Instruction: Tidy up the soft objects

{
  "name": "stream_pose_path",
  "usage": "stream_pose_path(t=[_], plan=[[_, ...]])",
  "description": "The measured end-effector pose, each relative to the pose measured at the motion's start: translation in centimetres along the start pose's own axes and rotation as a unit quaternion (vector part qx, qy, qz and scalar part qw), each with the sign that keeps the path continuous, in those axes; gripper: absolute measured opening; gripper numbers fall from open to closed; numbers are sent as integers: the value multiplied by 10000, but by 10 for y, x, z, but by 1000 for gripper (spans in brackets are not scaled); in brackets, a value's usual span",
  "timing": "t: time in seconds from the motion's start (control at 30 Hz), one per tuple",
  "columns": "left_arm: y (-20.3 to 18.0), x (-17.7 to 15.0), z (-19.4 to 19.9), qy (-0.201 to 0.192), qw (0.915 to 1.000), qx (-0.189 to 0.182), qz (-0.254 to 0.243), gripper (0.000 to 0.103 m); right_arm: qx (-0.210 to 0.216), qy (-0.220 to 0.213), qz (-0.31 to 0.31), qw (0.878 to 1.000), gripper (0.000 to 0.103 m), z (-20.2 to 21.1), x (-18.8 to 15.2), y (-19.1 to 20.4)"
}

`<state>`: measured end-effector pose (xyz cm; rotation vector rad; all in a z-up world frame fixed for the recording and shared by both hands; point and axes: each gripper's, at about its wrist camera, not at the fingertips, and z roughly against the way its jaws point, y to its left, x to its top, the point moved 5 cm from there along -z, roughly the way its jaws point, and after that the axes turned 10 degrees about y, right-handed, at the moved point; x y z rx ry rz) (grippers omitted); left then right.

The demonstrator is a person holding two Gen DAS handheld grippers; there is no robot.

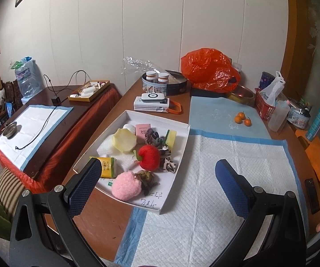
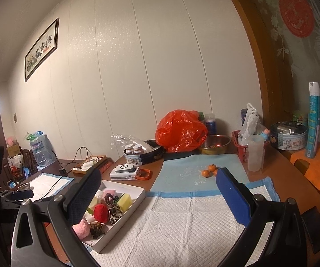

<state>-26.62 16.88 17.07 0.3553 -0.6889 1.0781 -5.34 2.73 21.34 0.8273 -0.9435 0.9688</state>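
Note:
A white cardboard tray (image 1: 183,142) holds soft objects: a red plush apple (image 1: 149,157), a pink pompom (image 1: 126,185), a yellow sponge (image 1: 170,138), a pale yellow foam piece (image 1: 124,139), patterned scrunchies (image 1: 168,163), a tissue pack (image 1: 108,166) and a pink card (image 1: 143,130). My left gripper (image 1: 157,173) is open and empty, held above the tray's near right corner. In the right wrist view the tray (image 2: 137,202) lies low left; my right gripper (image 2: 157,184) is open and empty above the white pad (image 2: 182,222), right of the tray.
Three small oranges (image 1: 242,118) lie on the blue cloth. An orange plastic bag (image 1: 209,70), a round tin with two bottles (image 1: 160,83), power banks (image 1: 153,103), a red basket (image 1: 264,103) and a plastic cup (image 2: 255,153) line the back. A lower side table (image 1: 37,120) stands left.

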Motion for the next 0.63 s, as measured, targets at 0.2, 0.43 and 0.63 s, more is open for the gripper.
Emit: stream_pose_path(t=[0.2,0.43,0.63], plan=[[5,2,-4,58,9999,-64,-62,103,-45,53,-8,10000,103,-6,-1,6],[9,3,-7,67,9999,-79,-84,103,-82,106,7,9999,103,-11,-3,12],[10,4,-9,56,9999,-87,-116,103,-121,144,-2,9998,103,-13,-5,12]])
